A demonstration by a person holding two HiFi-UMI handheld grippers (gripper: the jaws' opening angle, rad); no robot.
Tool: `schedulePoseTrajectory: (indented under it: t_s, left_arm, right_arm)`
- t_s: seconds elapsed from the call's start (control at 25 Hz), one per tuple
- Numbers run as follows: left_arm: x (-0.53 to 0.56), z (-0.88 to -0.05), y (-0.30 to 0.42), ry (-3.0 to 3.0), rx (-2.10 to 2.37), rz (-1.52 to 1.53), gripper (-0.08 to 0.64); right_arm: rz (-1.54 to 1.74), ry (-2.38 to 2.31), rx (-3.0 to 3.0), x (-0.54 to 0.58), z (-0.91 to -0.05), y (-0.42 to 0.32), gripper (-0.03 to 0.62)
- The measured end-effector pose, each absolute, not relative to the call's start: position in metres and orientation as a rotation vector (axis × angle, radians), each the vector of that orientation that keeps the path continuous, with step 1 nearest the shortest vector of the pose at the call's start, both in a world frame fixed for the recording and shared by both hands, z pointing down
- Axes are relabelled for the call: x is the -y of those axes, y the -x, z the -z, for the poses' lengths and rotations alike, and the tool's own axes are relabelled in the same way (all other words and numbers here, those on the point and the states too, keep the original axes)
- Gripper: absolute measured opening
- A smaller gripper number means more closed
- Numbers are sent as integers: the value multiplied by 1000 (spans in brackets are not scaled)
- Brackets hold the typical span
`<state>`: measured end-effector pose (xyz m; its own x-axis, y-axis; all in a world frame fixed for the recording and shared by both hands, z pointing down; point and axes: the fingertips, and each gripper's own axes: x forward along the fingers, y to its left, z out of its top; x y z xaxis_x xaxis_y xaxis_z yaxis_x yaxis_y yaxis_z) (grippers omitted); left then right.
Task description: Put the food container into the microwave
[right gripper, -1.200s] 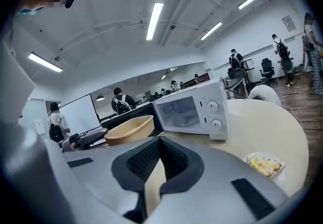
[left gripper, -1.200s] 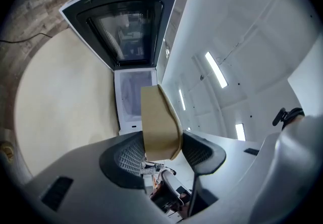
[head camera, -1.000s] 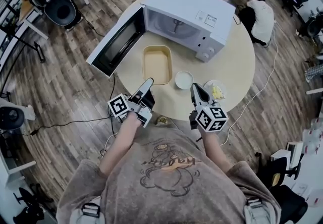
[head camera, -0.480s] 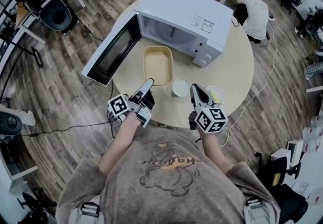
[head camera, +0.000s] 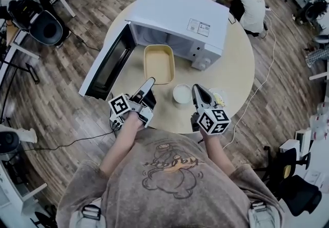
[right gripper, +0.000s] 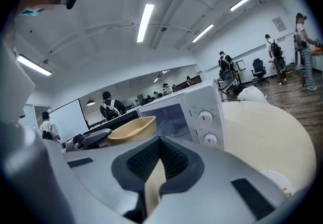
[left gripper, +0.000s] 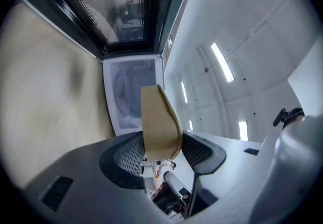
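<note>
The tan rectangular food container (head camera: 159, 62) lies on the round table (head camera: 236, 62), just in front of the white microwave (head camera: 177, 11), whose door (head camera: 108, 60) hangs open to the left. My left gripper (head camera: 150, 82) is rolled on its side at the container's near left corner. In the left gripper view that corner (left gripper: 157, 117) fills the gap between the jaws of the left gripper (left gripper: 162, 150) and appears to touch both pads. My right gripper (head camera: 198, 90) hovers at the near table edge, shut and empty. Its own view shows the right gripper (right gripper: 160, 145) with the container (right gripper: 132, 130) and microwave (right gripper: 197, 112) beyond.
A white round dish (head camera: 182, 93) sits between the two grippers. A small plate with yellow food (head camera: 220, 97) lies right of the right gripper. A person (head camera: 249, 3) crouches on the floor behind the table. Office chairs (head camera: 46, 26) and cables surround it.
The head camera has shifted, so the table and microwave slide slightly in view. Both grippers and the container keep the same places relative to each other.
</note>
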<state>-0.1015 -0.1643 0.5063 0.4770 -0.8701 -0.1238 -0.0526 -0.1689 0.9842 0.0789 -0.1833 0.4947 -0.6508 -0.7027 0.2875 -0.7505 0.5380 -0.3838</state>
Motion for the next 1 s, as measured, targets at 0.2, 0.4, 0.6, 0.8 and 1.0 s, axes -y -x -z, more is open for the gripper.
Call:
schedulePoseTrajectory:
  t_s: [0.2,0.4,0.6,0.8,1.0]
  left_arm:
    - [177,-510,102,-1581,802,865,242]
    - [187,-515,103,-1580,790,853,242]
    - [192,-521,105,-1568,784,828,242]
    - [201,-526,107,-1567,778,813,242]
    - [214,-533,109,-1554,778,814,242]
  right_arm:
    - [-752,-1319,2652,188,-496,-81,0]
    - [-760,-1358,2644,190,-498,-79,1]
    - [-767,-1386,2632,189,-497,-78,0]
    - [-773,-1410,2613,187,-499,-79,2]
    - [-779,-1442,2597,184,-498,-81,2]
